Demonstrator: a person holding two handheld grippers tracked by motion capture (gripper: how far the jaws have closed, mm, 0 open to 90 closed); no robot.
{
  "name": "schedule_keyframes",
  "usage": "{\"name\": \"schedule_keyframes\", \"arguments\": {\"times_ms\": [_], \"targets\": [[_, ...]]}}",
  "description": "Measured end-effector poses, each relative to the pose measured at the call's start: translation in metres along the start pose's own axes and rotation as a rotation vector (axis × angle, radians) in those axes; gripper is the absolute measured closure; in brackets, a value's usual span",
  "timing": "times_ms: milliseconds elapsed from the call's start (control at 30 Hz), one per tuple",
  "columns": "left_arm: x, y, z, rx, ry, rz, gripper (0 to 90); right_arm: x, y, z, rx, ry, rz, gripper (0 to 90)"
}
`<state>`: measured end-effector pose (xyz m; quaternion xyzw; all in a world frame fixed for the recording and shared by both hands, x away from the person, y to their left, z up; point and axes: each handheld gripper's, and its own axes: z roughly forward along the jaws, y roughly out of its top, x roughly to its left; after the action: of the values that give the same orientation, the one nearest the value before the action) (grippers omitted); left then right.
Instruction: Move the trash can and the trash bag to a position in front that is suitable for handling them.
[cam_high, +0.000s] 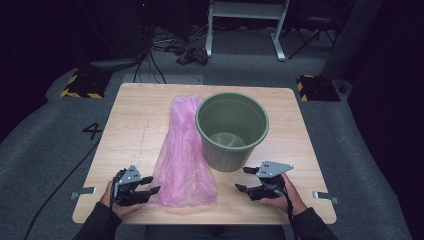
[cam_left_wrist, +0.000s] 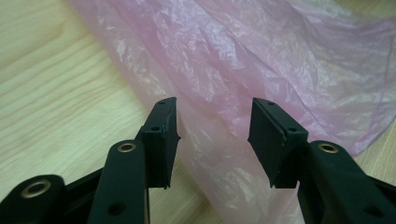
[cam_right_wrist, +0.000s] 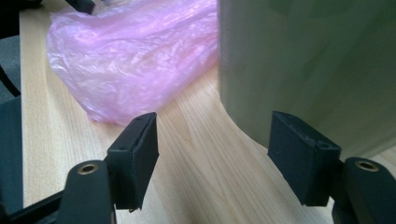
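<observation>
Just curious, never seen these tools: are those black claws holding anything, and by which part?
Nothing is held. The left gripper stands open over the near edge of the crinkled pink plastic bag; the right gripper is open beside the green plastic bucket.

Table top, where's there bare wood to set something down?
Free: the table's left strip beside the pink bag, and the right strip past the green bucket. Crowded: the middle, where bag and bucket sit side by side, and the near edge, with the left gripper at the bag and the right gripper by the bucket.

A wooden table (cam_high: 135, 115) carries a pink plastic bag (cam_high: 182, 150) beside a green bucket (cam_high: 231, 131).
</observation>
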<state>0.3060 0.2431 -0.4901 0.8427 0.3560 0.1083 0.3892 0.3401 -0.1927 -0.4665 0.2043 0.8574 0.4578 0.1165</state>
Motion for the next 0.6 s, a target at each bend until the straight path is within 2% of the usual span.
{"name": "schedule_keyframes", "arguments": {"times_ms": [167, 300, 433, 600], "targets": [[-0.011, 0.004, 0.015, 0.029, -0.032, 0.019, 54.4, 0.008, 0.003, 0.004, 0.000, 0.025, -0.012, 33.7], [-0.025, 0.010, 0.024, 0.040, -0.048, 0.053, 54.9, 0.015, 0.005, 0.009, 0.008, 0.041, -0.027, 32.8], [-0.038, 0.018, 0.035, 0.036, -0.053, 0.070, 55.4, 0.019, 0.006, 0.012, 0.017, 0.056, -0.032, 30.6], [-0.052, 0.027, 0.048, 0.031, -0.081, 0.096, 55.9, 0.019, 0.005, 0.016, 0.026, 0.058, -0.015, 29.7]]}}
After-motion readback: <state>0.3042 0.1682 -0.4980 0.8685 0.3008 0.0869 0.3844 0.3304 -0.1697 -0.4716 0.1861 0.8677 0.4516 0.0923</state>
